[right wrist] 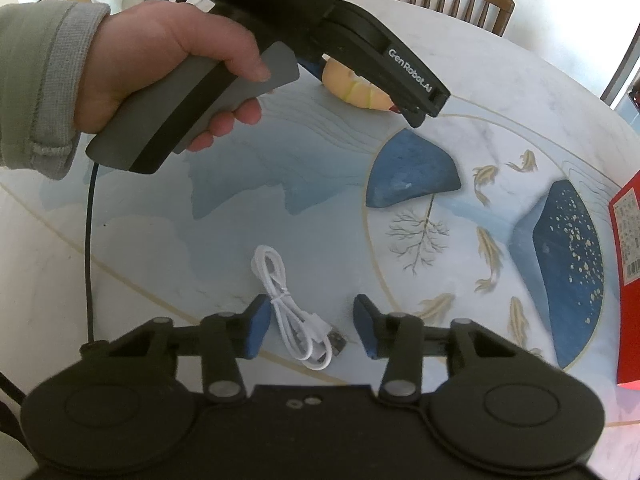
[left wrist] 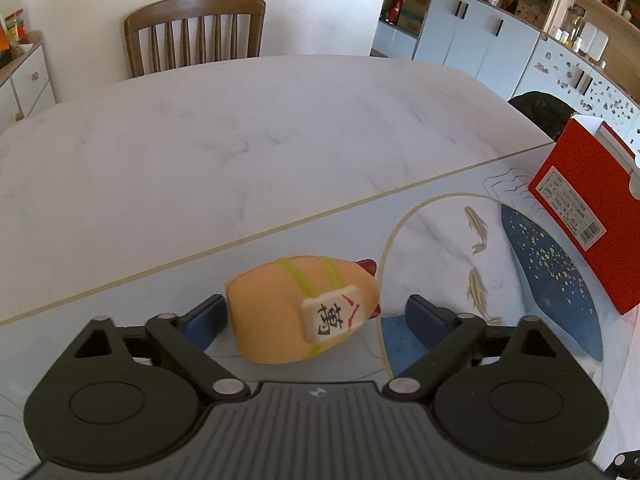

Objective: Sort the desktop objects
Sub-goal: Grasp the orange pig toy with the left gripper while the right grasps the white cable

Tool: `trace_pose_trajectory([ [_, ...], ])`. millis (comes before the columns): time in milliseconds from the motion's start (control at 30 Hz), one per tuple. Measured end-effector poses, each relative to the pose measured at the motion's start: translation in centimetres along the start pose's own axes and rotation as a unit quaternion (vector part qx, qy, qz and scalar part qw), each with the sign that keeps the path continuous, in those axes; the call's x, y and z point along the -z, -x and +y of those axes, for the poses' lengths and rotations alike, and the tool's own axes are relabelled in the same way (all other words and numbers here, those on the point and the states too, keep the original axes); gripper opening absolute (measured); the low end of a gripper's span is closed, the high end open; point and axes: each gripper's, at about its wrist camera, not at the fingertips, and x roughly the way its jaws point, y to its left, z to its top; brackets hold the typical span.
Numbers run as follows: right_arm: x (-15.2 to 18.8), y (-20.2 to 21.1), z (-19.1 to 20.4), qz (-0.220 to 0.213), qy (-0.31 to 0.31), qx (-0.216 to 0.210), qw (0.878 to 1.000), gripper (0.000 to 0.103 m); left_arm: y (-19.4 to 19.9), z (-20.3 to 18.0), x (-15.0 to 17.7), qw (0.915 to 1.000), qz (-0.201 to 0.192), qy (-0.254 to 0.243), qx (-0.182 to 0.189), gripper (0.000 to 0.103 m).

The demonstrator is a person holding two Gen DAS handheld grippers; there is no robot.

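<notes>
Both of your grippers are set up for a pick; neither has closed.

Landmark: the red box [left wrist: 586,204] at the mat's right edge.

Left gripper [left wrist: 312,322]: jaws apart, straddling the orange shrimp toy [left wrist: 296,304]. The toy lies on its side on the mat, well to the left of the red box, tail pointing toward it. The left pad sits just beside the toy's flank; whether it touches, you cannot tell. The right pad stands clear of it.

Right gripper [right wrist: 308,328]: jaws apart, hovering over the bundled white USB cable [right wrist: 294,312], which lies far left of the red box and nearer you than the toy. Its left pad is almost against the coil.

Judged step: grasp, toy first or both together. Next, close the left jaws squarely on the toy's body. The cable is loose and flat, so drop lower before closing, or the pads may skate over it.
</notes>
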Motion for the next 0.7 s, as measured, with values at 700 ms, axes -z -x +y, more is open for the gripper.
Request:
trace_pose_trajectory([
  [700, 0.5, 0.5, -0.9, 0.007, -0.014, 0.012, 1.000, 0.014, 1.3, -0.4, 0.4, 0.9999, 0.003, -0.010, -0.010, 0.072],
])
